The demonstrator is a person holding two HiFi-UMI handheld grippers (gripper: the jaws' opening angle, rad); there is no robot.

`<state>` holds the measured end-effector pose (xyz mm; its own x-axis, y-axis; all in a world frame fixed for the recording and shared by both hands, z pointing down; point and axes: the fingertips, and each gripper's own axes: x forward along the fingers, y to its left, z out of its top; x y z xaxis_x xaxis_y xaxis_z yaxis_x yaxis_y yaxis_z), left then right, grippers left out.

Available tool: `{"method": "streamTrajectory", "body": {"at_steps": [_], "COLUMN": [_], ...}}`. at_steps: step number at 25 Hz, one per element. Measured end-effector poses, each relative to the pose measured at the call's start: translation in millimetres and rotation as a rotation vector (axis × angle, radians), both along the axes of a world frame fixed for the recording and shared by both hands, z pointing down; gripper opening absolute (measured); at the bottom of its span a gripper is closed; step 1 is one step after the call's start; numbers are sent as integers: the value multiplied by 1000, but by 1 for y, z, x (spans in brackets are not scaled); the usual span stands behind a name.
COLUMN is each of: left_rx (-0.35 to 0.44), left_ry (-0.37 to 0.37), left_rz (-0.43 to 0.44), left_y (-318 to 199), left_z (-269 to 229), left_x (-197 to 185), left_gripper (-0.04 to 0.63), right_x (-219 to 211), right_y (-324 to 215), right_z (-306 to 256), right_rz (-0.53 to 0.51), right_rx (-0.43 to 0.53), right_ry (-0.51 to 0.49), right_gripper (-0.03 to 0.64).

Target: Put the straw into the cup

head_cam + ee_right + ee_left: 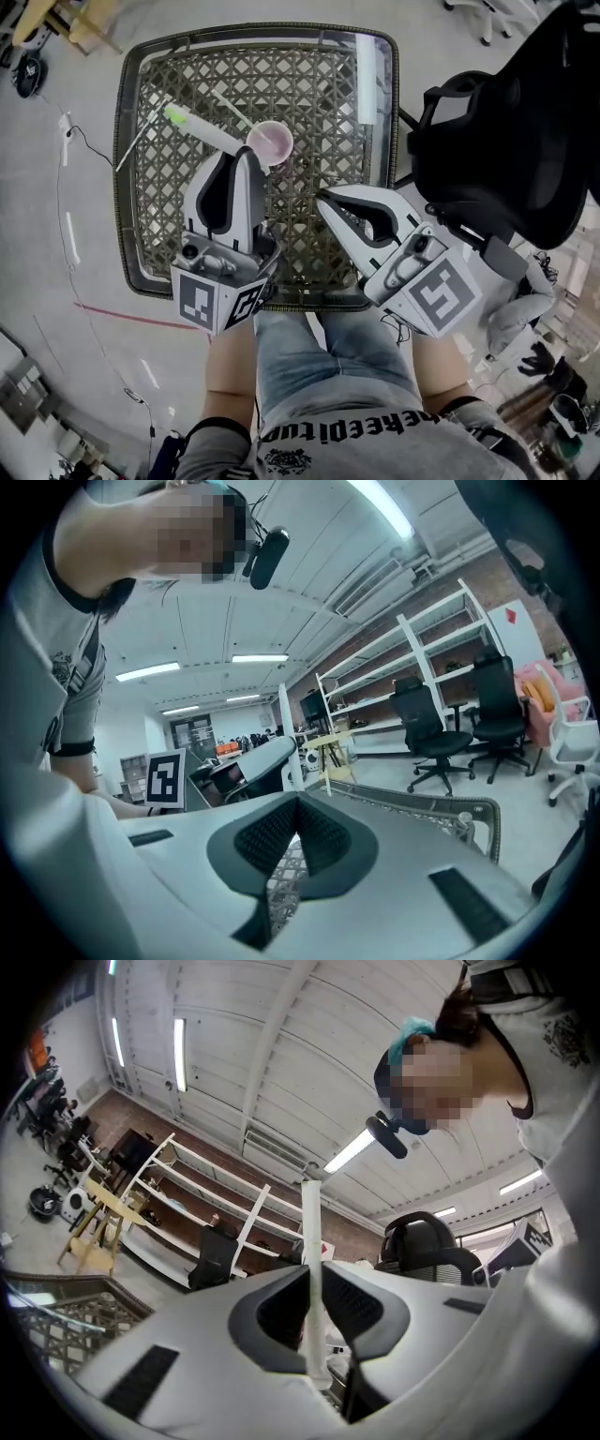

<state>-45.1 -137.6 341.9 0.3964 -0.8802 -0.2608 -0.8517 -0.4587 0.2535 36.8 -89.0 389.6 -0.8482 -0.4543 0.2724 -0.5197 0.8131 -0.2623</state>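
Observation:
A pink cup [270, 142] stands upright on the woven table [319, 103], just beyond the tips of my left gripper [246, 157]. That gripper is shut on a white straw [202, 129] whose green end points up and to the left, away from the cup. In the left gripper view the straw [311, 1232] stands clamped between the two jaws of my left gripper [314, 1274]. My right gripper [323, 199] hovers over the table's near right part, shut with nothing in it. In its own view the right gripper [298, 803] has its jaw tips meeting, and the straw [284, 726] shows beyond them.
Two loose thin straws [230, 111] [139, 142] lie on the table, one behind the cup and one at the left edge. A white tube [367, 80] lies along the right rim. A black office chair [511, 141] stands close on the right. The person's legs [328, 366] are at the near edge.

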Motion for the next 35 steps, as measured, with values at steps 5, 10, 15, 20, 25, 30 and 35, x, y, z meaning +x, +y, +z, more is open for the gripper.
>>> {"method": "streamTrajectory", "body": {"at_steps": [5, 10, 15, 20, 25, 30, 35], "left_rx": [-4, -26, -57, -95, -129, -143, -144], "left_ry": [-5, 0, -7, -28, -66, -78, -91], "left_rz": [-5, -19, -43, -61, -77, -100, -107], "left_y": [-4, -12, -19, -24, -28, -27, -27], "left_z": [23, 40, 64, 85, 102, 110, 115], "left_x": [-2, -6, -9, -9, -7, -9, -8], "left_gripper": [83, 83, 83, 83, 83, 84, 86], "right_x": [0, 1, 3, 6, 9, 10, 10], "right_y": [0, 2, 4, 6, 5, 5, 4], "right_z": [16, 24, 31, 35, 37, 39, 41], "right_rz": [6, -1, 3, 1, 5, 5, 6], "right_rx": [12, -14, -14, -17, -23, -19, -10], "right_ry": [-17, 15, 20, 24, 25, 25, 19], "right_gripper": [11, 11, 11, 11, 11, 11, 11]}}
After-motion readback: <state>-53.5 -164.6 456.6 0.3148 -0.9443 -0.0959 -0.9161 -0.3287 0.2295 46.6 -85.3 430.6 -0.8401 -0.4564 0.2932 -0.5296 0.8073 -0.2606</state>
